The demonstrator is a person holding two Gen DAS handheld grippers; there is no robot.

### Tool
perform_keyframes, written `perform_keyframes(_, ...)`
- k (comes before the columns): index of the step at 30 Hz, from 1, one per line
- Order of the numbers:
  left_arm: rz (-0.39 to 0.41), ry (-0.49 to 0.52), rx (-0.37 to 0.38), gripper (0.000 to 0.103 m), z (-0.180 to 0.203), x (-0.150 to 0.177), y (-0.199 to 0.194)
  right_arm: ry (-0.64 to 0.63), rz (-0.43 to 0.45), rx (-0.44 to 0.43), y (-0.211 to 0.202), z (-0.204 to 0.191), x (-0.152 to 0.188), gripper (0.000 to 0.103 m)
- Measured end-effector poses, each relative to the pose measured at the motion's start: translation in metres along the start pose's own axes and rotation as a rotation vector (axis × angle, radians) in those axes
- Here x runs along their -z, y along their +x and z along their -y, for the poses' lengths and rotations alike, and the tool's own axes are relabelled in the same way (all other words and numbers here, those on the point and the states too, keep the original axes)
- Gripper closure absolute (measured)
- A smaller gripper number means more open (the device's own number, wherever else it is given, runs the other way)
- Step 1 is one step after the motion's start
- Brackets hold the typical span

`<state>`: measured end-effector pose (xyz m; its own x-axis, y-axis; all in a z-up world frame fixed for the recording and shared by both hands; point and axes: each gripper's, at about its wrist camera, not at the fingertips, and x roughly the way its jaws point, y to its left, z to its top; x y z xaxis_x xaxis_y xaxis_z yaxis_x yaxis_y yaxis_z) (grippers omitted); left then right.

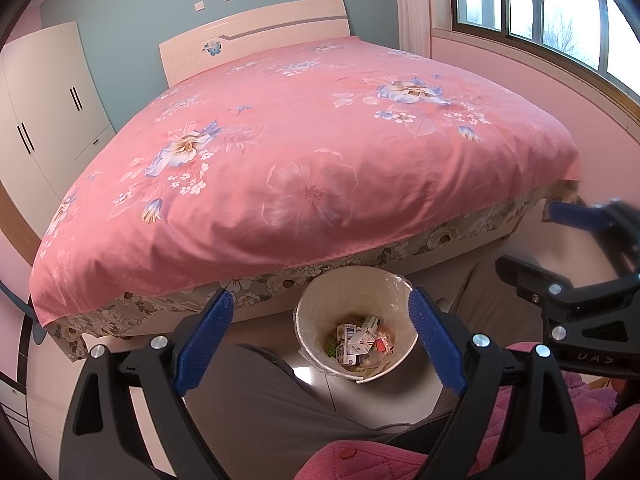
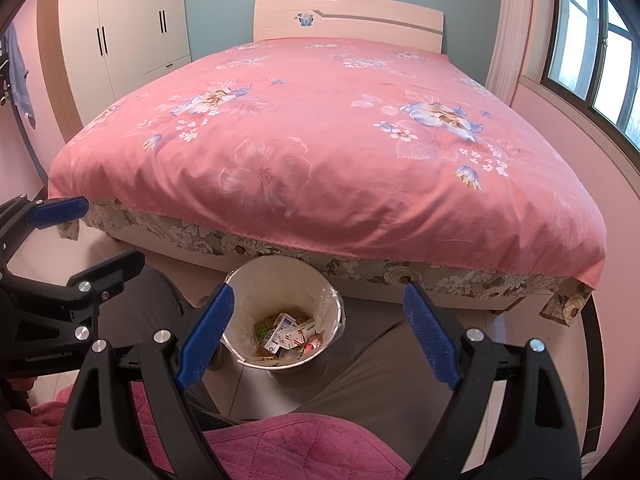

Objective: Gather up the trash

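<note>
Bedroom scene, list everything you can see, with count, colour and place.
bed: one, pink floral cover, centre
headboard: one, cream, far end
trash bin: one, white, plastic-lined, on floor at bed foot
trash: several small boxes and wrappers, mixed colours, inside bin
wardrobe: one, white, left wall
window: one, dark frame, right wall
legs: grey trousers, beside bin
left tool: black, blue pads, open, empty
right tool: same, open, empty
</note>
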<state>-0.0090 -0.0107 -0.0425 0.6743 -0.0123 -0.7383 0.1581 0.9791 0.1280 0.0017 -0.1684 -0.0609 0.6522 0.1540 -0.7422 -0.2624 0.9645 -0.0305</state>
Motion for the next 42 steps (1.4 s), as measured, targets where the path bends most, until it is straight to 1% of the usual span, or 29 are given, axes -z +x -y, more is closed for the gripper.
perform_keyframes(42,0.006,0.000,-0.001,0.012,-0.0010,-0.0027,-0.0012,0.009,0.003,-0.002,-0.0003,-0.0062,-0.0009,0.018)
